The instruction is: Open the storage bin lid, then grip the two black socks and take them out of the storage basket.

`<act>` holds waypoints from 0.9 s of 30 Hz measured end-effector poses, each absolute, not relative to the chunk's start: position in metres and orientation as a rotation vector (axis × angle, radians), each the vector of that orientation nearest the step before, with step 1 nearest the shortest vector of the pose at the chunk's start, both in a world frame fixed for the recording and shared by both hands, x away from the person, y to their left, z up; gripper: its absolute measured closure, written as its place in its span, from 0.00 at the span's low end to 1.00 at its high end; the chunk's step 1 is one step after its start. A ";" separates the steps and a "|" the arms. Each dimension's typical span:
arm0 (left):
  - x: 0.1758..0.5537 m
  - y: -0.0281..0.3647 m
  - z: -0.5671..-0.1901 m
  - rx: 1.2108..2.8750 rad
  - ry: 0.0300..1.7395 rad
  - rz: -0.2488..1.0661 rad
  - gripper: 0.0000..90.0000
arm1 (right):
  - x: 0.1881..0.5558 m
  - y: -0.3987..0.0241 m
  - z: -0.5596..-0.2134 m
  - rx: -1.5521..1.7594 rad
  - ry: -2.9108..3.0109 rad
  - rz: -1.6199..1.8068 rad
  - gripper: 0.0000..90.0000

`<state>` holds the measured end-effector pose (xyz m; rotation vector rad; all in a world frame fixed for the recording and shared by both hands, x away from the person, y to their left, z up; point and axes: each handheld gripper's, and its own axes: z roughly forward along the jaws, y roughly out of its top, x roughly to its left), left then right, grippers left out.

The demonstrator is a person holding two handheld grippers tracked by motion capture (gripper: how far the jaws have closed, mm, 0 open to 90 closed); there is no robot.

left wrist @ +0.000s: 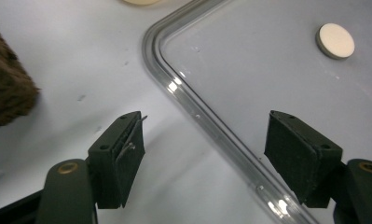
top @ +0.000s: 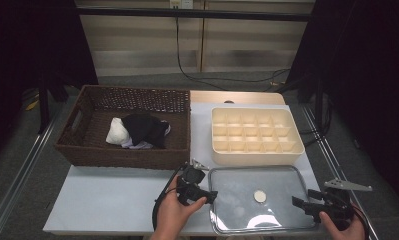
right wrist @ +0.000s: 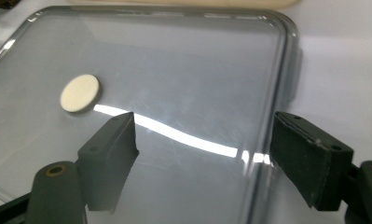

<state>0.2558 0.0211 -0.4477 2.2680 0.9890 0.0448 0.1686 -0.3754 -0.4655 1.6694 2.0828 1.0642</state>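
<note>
Two hand-held grippers sit at the two near ends of the clear lid [top: 257, 199], which lies flat on the white desk [top: 107, 200] just in front of the cream divided box [top: 257, 131]. We hold the left hand-held gripper [top: 199, 189] at the lid's left edge; in the left gripper view its jaws stand wide apart, astride the lid's raised rim [left wrist: 207, 119] without pressing on it, so it is released. The right hand-held gripper [top: 303, 204] is at the lid's right edge, and in the right gripper view its jaws are likewise spread, one over the clear panel and one out past the rim, gripping nothing. A small round cream knob [top: 259, 196] sits at the lid's middle (it shows in both gripper views too). To the left of the box stands a brown wicker basket [top: 87, 145] holding black and white cloth [top: 139, 131].
</note>
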 end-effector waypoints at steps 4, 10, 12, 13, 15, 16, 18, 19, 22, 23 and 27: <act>0.257 0.028 -0.445 2.263 0.970 0.037 0.30 | 0.175 -0.366 -0.462 1.612 2.122 1.061 0.22; 0.260 0.038 -0.441 2.267 0.949 0.038 0.30 | 0.187 -0.348 -0.459 1.534 2.197 1.076 0.19; 0.261 0.042 -0.441 2.269 0.947 0.034 0.30 | 0.191 -0.344 -0.459 1.522 2.210 1.085 0.19; 0.262 0.045 -0.440 2.271 0.948 0.034 0.30 | 0.194 -0.342 -0.459 1.500 2.220 1.096 0.19; 0.263 0.050 -0.440 2.267 0.946 0.026 0.30 | 0.198 -0.337 -0.459 1.485 2.228 1.102 0.19; 0.263 0.051 -0.440 2.254 0.955 0.024 0.30 | 0.203 -0.332 -0.459 1.464 2.244 1.103 0.19; 0.264 0.055 -0.441 2.253 0.951 0.016 0.30 | 0.205 -0.330 -0.460 1.461 2.253 1.098 0.19; 0.265 0.057 -0.441 2.251 0.952 0.008 0.30 | 0.207 -0.327 -0.460 1.460 2.263 1.096 0.19; 0.265 0.063 -0.443 2.251 0.963 0.006 0.30 | 0.212 -0.321 -0.461 1.442 2.282 1.100 0.19; 0.264 0.066 -0.444 2.249 0.969 0.005 0.30 | 0.214 -0.316 -0.460 1.417 2.287 1.114 0.19; 0.263 0.071 -0.442 2.243 0.973 0.008 0.30 | 0.220 -0.307 -0.460 1.387 2.319 1.105 0.19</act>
